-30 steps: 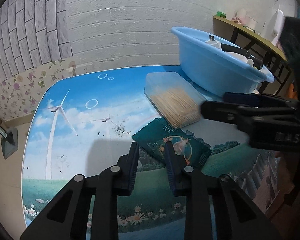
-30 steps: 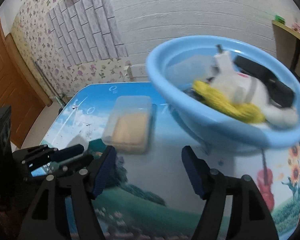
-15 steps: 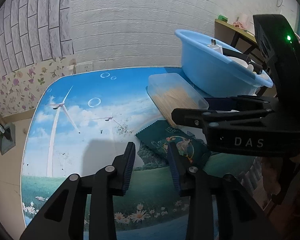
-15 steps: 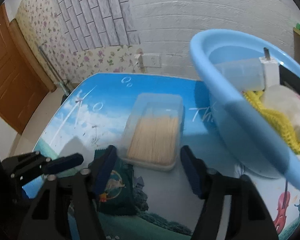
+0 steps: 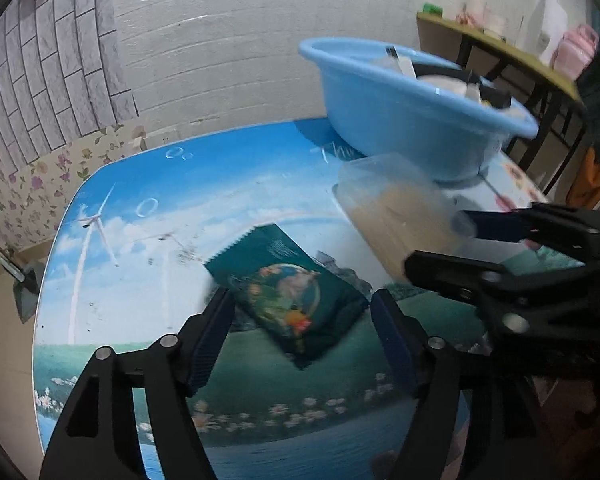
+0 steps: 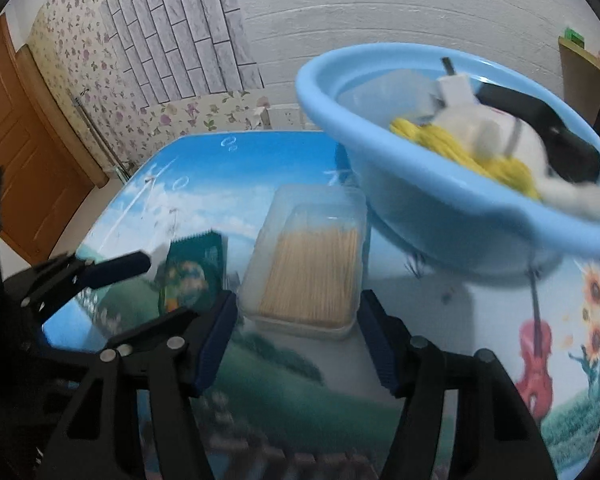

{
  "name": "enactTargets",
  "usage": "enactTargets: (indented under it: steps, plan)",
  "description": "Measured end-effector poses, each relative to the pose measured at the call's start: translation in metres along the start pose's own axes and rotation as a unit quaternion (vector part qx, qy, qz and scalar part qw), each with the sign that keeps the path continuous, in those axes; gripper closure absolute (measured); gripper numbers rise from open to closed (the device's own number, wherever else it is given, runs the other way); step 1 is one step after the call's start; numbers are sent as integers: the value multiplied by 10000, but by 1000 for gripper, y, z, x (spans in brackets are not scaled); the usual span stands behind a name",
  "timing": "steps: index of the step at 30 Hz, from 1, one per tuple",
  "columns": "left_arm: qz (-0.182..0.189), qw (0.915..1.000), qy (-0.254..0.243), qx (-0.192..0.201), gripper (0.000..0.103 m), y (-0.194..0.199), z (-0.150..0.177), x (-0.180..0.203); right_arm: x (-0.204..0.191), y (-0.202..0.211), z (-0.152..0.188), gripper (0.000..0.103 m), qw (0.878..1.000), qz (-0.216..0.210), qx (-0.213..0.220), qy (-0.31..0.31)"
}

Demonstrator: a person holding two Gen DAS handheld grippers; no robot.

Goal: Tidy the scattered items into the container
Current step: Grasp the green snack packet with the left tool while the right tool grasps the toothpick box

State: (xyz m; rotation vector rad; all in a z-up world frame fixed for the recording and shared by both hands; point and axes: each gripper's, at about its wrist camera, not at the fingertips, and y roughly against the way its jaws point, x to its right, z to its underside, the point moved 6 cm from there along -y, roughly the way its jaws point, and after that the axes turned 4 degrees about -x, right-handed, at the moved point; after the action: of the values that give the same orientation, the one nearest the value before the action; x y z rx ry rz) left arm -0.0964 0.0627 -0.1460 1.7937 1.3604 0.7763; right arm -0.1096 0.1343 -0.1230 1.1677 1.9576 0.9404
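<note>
A dark green snack packet (image 5: 288, 288) lies flat on the picture-printed table; my left gripper (image 5: 302, 338) is open, its fingers on either side of the packet's near end. A clear box of toothpicks (image 6: 312, 268) lies beside it; my right gripper (image 6: 296, 334) is open just in front of the box's near end. The blue basin (image 6: 452, 216) stands behind the box and holds a yellow cloth, white items and a black item. The packet (image 6: 192, 272) and the left gripper (image 6: 84, 276) show in the right wrist view, the box (image 5: 396, 212), the basin (image 5: 404, 120) and the right gripper (image 5: 480, 248) in the left.
The table (image 5: 148, 240) stands against a white brick wall. A side table (image 5: 500, 52) with bottles stands at the right behind the basin. A wooden door (image 6: 24, 152) is at the left.
My left gripper has opened wide and closed in on the green packet. My right gripper has moved nearer the toothpick box, and now stands lower, square to its end.
</note>
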Motion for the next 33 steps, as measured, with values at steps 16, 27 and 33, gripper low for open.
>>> enactTargets:
  steps: [16, 27, 33]
  plan:
    - [-229, 9995, 191, -116, 36, -15, -15, 6, 45, 37, 41, 41, 9990, 214, 135, -368]
    - [76, 9989, -444, -110, 58, 0, 1, 43, 49, 49, 56, 41, 9986, 273, 155, -434]
    - [52, 9991, -412, -102, 58, 11, 9, 46, 52, 58, 67, 41, 9983, 293, 123, -479]
